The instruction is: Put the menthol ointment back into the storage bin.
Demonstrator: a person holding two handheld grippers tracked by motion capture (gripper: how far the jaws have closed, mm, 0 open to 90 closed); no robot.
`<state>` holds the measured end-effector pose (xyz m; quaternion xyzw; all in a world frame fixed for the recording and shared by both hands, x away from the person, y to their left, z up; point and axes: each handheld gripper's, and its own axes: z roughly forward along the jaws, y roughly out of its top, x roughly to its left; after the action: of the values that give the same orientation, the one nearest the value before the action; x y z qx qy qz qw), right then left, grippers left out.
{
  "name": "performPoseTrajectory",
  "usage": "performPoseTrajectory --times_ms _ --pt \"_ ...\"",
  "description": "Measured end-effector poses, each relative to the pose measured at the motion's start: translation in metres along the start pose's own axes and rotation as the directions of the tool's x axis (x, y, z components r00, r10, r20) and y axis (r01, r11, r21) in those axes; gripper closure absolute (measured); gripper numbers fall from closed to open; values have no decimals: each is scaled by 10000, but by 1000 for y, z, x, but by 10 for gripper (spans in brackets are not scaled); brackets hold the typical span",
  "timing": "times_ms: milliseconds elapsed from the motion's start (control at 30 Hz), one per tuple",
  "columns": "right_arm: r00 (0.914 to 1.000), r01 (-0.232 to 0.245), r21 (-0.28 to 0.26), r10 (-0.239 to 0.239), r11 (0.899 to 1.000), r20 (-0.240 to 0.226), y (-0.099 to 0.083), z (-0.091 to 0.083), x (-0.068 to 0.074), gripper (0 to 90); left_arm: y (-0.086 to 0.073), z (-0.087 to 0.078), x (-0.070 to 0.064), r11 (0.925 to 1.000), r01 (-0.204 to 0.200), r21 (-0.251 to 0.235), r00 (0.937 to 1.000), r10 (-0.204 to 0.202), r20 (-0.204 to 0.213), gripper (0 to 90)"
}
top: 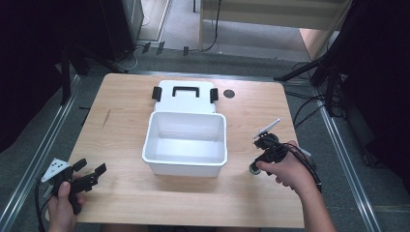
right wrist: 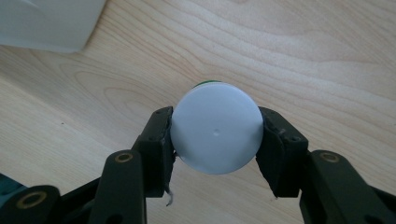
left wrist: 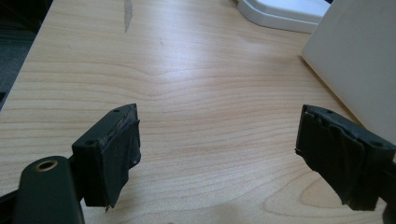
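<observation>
Room: dark surroundings, grey floor w/ cables, metal rails either side of the table [top: 121, 96].
Surface: light wood tabletop, dark scuff mark [top: 106, 118] toward its far left; small dark round hole [top: 228, 94] near the far edge, just right of the lid.
Bin: white rectangular plastic bin [top: 186, 164] at table centre, open, inside looks bare. In my left gripper view its side wall [left wrist: 359, 60] fills the upper right.
Lid: white lid [top: 186, 99] lies flat behind the bin, touching or just abt touching its far rim; black handle [top: 186, 90] on top, black latch at each end.
Left gripper: my left gripper [top: 89, 170] sits low at the near left corner of the table, well apart from the bin, jaws pointing toward it. Jaws spread wide, only bare wood between them [left wrist: 219, 149].
Right gripper: my right gripper [top: 255, 166] is right of the bin, near its front right corner, my hand [top: 285, 169] wrapped round the grip. Jaws closed in on a round white cap [right wrist: 215, 133], one pad on each side.
Capped item: white cap on top, sliver of green [right wrist: 208, 83] peeking past its far edge; can't tell what the body is. In the high view it's a small round thing [top: 253, 168] on or just above the wood, can't tell which.
</observation>
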<state>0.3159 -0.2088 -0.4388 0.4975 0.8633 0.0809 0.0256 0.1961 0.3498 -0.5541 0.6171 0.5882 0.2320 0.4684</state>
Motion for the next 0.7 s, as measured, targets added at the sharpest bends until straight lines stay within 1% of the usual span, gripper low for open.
performPoseTrajectory --times_ms 100,233,300,367,433,500,567,700 --pt "10000 -3 13 3 10000 -13 4 -8 2 514 0 0 0 10000 -1 8 10000 1 4 145" --pt "9998 175 46 -175 9998 26 12 -21 5 514 0 0 0 10000 -7 15 10000 7 7 145" --pt "9998 212 -39 -212 9998 -19 15 -27 6 513 0 0 0 10000 -15 47 10000 15 21 145" --pt "9998 198 -62 -198 9998 22 19 -34 9 514 0 0 0 10000 -19 58 10000 18 17 145" --pt "9995 323 -138 -322 9994 64 23 -40 11 514 0 0 0 10000 -11 28 10000 10 29 145" --pt "9994 330 -174 -329 9993 74 27 -45 14 514 0 0 0 10000 -46 37 10000 45 14 145" --pt "9987 482 -149 -479 9987 176 32 -49 19 514 0 0 0 10000 -68 26 10000 68 17 145" --pt "9980 625 -186 -623 9979 102 40 -57 26 514 0 1 0 10000 -59 5 10000 59 20 145"
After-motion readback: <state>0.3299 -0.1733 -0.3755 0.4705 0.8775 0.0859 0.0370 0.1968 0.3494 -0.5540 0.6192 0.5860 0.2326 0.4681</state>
